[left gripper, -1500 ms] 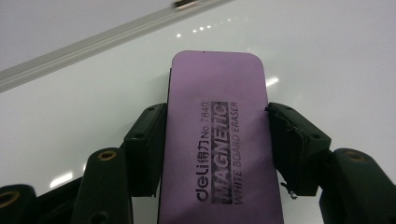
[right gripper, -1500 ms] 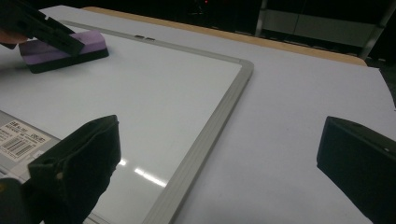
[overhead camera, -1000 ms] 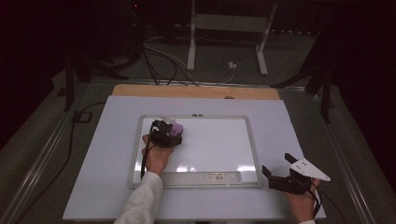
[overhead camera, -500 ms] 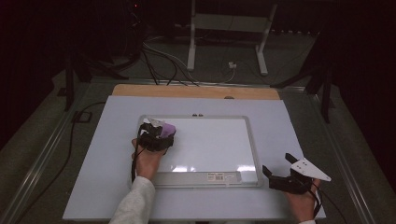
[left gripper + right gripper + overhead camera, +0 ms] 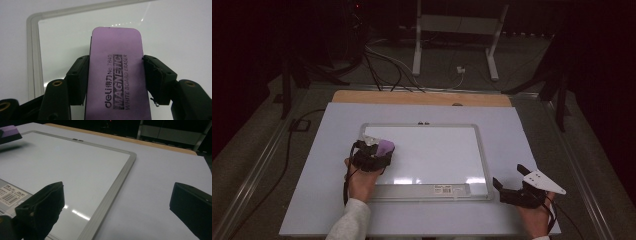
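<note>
A whiteboard (image 5: 432,155) with a grey frame lies flat on the white table. My left gripper (image 5: 377,152) is shut on a purple magnetic whiteboard eraser (image 5: 117,72), held over the board's near-left part close to the frame's left corner (image 5: 32,21). The eraser (image 5: 385,147) juts forward from the jaws. My right gripper (image 5: 507,192) rests open on the table by the board's near-right corner, with nothing between its fingers (image 5: 41,206). In the right gripper view the eraser (image 5: 8,132) peeks in at the far left.
The white table top (image 5: 522,135) has a wooden strip (image 5: 422,98) along its far edge. A barcode label (image 5: 451,189) sits on the board's near frame. Beyond the table, cables and a metal stand (image 5: 457,35) occupy the dark floor.
My left gripper has carried the eraser a little leftward and nearer across the board's left part. The right gripper has stayed put.
</note>
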Demonstrator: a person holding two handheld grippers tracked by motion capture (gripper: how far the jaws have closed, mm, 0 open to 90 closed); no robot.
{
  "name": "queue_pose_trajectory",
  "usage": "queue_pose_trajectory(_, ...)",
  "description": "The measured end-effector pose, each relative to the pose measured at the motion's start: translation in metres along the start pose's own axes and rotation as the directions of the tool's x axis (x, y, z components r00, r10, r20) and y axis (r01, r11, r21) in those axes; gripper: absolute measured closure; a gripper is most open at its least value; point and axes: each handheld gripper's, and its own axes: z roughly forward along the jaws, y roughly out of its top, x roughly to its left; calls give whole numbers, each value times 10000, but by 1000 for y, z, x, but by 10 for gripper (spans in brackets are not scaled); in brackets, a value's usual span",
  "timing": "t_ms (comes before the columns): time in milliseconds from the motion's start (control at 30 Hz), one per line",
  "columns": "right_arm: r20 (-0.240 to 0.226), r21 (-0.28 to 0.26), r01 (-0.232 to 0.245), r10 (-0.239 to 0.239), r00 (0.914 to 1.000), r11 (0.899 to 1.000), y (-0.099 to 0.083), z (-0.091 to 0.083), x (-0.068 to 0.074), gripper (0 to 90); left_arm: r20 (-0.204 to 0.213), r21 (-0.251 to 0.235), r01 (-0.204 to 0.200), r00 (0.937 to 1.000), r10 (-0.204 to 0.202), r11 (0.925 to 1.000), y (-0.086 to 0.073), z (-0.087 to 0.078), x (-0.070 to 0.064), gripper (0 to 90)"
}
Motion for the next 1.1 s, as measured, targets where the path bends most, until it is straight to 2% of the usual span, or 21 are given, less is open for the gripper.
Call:
queue_pose_trajectory(433, -10, 45, 17, -17, 10000, 10000, 0, 1, 1, 0, 124, 381, 110, 9999, -115, 9992, -29, -13, 12, 418)
queue_pose_trajectory(633, -31, 55, 48, -48, 10000, 10000, 0, 1, 2, 0, 304, 455, -30, 9995, 16, 9990, -34, -14, 14, 415)
queue_pose_trajectory(733, -26, 57, 44, -44, 10000, 10000, 0, 1, 2, 0, 264, 38, -417, 9988, 416, 9991, -35, -19, 12, 349)
queue_pose_trajectory(767, -18, 50, 31, -30, 10000, 10000, 0, 1, 1, 0, 264, 38, -417, 9988, 416, 9991, -35, -19, 12, 326)
queue_pose_trajectory(800, -15, 46, 8, -8, 10000, 10000, 0, 1, 1, 0, 274, -149, -619, 9977, 623, 9980, -34, -22, 9, 309)
queue_pose_trajectory(833, -7, 42, 0, 0, 10000, 10000, 0, 1, 1, 0, 329, -468, -1113, 9931, 1129, 9927, -34, -29, 4, 303)
queue_pose_trajectory(867, -8, 43, 2, -2, 10000, 10000, 0, 1, 1, 0, 412, -572, -1300, 9903, 1325, 9899, -34, -31, 2, 303)
queue_pose_trajectory(900, -8, 43, 2, -2, 10000, 10000, 0, 1, 1, 0, 412, -572, -1300, 9903, 1325, 9899, -34, -31, 2, 305)
queue_pose_trajectory(933, -19, 41, 18, -18, 10000, 10000, 0, 1, 1, 0, 592, -573, -1587, 9850, 1620, 9857, -35, -35, -2, 316)
queue_pose_trajectory(967, -25, 48, 27, -26, 10000, 10000, 0, 1, 1, 0, 592, -573, -1587, 9850, 1620, 9857, -35, -35, -2, 327)
queue_pose_trajectory(1000, -30, 51, 28, -28, 10000, 10000, 0, 1, 2, 0, 676, -366, -1709, 9826, 1731, 9846, -37, -34, -4, 337)
queue_pose_trajectory(1100, -27, 53, 35, -34, 10000, 10000, 0, 1, 2, 0, 706, -106, -1733, 9823, 1736, 9848, -39, -31, -3, 338)
